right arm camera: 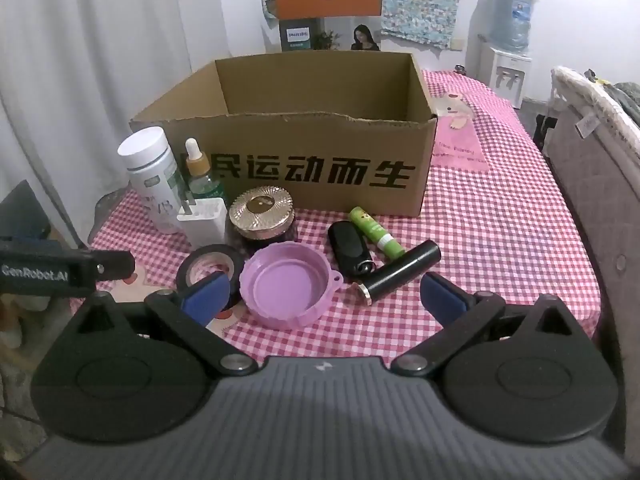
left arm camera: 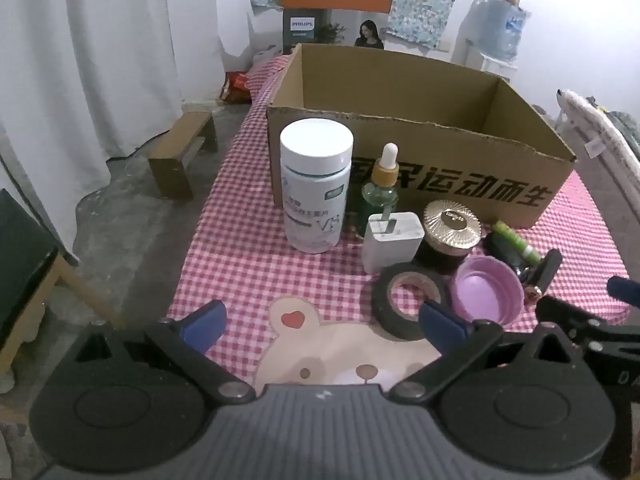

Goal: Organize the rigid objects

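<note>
Cardboard box [right arm camera: 280,160], purple lid [right arm camera: 286,288], tape roll [left arm camera: 408,300]

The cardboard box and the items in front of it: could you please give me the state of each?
cardboard box: open, upright
white bottle: capped, standing
dropper bottle: capped, upright
gold-lidded jar: closed
purple lid: upside down
black tube: lying down
left tool: open, empty
right tool: open, empty

We held the left gripper [left arm camera: 320,326] wide open above the pink checked tablecloth [left arm camera: 240,272], black tape roll [left arm camera: 408,300] by its right finger.
</note>
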The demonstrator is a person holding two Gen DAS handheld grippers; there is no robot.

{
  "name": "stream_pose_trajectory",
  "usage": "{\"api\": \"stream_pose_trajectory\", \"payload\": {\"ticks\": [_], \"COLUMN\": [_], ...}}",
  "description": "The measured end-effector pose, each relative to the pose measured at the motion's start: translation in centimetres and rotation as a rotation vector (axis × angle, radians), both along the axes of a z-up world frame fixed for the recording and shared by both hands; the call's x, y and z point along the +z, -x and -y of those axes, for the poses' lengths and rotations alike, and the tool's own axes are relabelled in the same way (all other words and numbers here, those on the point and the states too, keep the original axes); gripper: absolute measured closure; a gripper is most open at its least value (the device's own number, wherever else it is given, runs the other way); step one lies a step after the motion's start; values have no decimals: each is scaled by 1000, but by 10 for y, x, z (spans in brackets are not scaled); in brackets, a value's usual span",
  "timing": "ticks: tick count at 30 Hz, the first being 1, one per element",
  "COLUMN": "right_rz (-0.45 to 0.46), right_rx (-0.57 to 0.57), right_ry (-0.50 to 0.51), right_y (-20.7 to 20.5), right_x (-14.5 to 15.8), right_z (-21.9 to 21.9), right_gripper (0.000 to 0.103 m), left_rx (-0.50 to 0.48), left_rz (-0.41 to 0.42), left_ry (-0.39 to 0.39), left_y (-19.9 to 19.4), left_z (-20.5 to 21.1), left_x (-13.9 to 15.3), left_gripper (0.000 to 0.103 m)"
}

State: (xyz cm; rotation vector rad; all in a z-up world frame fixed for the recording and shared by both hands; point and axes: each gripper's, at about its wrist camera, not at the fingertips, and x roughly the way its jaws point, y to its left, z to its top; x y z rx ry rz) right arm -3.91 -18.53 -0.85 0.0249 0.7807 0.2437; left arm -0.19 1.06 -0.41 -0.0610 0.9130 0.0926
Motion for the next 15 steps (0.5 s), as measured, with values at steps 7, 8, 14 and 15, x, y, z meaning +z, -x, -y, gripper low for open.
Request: {"api": "stream_pose_trajectory", "payload": {"ticks": [7,8,14,15], "right_rz": [2,1,0,-1], "right_rx": [5,5,16,18], "right_ry": [-3,-1,0,0], "right_y": [1,1,1,1], "right_x": [3,3,3,3], "right_z": [-3,-4,-5,-6], "right_gripper": [1,1,1,1], "left_rx": [-6,-5,-3,-3], "left_rz": [-8,-9,-14,-15], "left_ry": [-14,-15,-16,-16], "left_y": [1,1,1,1], "left_z": [1,0,-1,-1], "left_x": [-1,-1,-2,-3], "left_gripper": [0,0,0,0]}}
